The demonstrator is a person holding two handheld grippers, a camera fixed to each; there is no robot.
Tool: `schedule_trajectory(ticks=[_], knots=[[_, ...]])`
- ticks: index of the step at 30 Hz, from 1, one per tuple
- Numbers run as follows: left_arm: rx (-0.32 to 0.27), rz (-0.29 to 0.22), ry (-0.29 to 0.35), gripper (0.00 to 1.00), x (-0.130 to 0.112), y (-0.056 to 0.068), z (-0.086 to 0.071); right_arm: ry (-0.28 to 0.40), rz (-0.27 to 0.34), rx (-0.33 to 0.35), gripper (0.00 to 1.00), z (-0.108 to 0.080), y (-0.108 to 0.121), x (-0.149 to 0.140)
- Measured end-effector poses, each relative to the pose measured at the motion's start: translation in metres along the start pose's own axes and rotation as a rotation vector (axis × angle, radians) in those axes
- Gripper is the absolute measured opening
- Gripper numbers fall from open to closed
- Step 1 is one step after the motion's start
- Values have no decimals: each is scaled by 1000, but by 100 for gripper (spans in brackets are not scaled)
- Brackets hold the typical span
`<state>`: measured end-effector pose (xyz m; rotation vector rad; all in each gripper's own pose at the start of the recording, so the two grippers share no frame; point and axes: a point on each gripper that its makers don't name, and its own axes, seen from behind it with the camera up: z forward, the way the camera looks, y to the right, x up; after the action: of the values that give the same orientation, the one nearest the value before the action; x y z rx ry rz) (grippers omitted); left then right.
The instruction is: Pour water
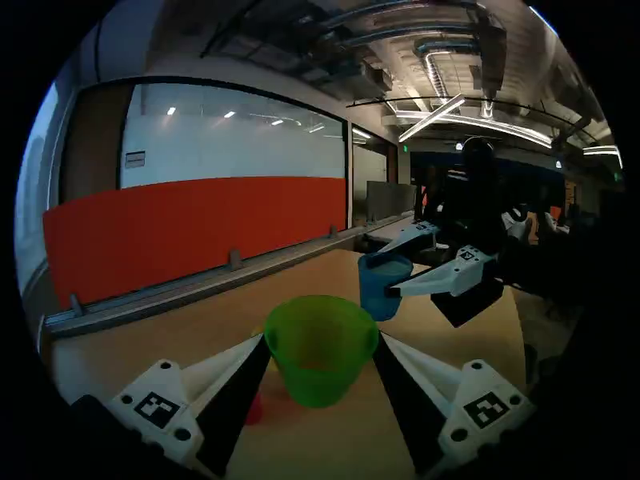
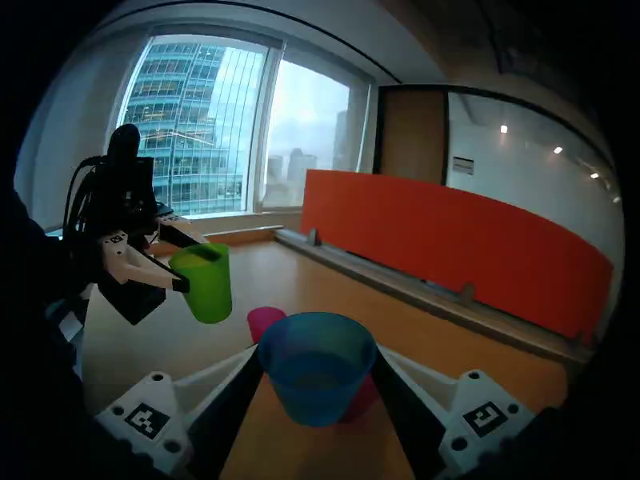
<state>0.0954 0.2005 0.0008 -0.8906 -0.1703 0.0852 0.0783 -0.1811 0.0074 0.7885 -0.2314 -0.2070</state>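
The left gripper [image 1: 320, 340] is closed on the green cup [image 1: 320, 364], one finger pressed to each side of the cup wall just below the rim. The cup sits upright between them with its open mouth facing up. Under and just to the left of it a small patch of a pink cup [image 1: 254, 410] shows against the wooden tabletop [image 1: 200, 336].

The right gripper [image 2: 318, 352] grips the blue cup [image 2: 316, 388] in the same way, with both fingers against its sides and the cup upright (whether there is water inside I cannot tell). In the right gripper view the pink cup stands on the tabletop beyond the blue cup and a little to its left, between the two held cups.

Each camera also sees the other gripper farther off. In the left gripper view the blue cup is ahead and slightly right of the green one, clamped near its rim and clear of the tabletop. In the right gripper view the green cup hangs to the left, off the tabletop. The two cups are near each other but apart.

An orange partition [image 1: 192, 232] runs along the tabletop's far edge.
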Motion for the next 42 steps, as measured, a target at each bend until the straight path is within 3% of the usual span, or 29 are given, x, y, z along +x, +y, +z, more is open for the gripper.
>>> schedule_trajectory(ticks=[12, 20, 42], knots=[[-7, -6, 67, 87, 19, 6, -3, 74, 53, -3, 92, 5, -9, 16], [-13, 0, 91, 87, 28, 10, -4, 94, 55, -8, 92, 6, -10, 25], [-21, 7, 52, 88, 14, 12, 3, 122, 24, -9, 92, -2, -7, 43]])
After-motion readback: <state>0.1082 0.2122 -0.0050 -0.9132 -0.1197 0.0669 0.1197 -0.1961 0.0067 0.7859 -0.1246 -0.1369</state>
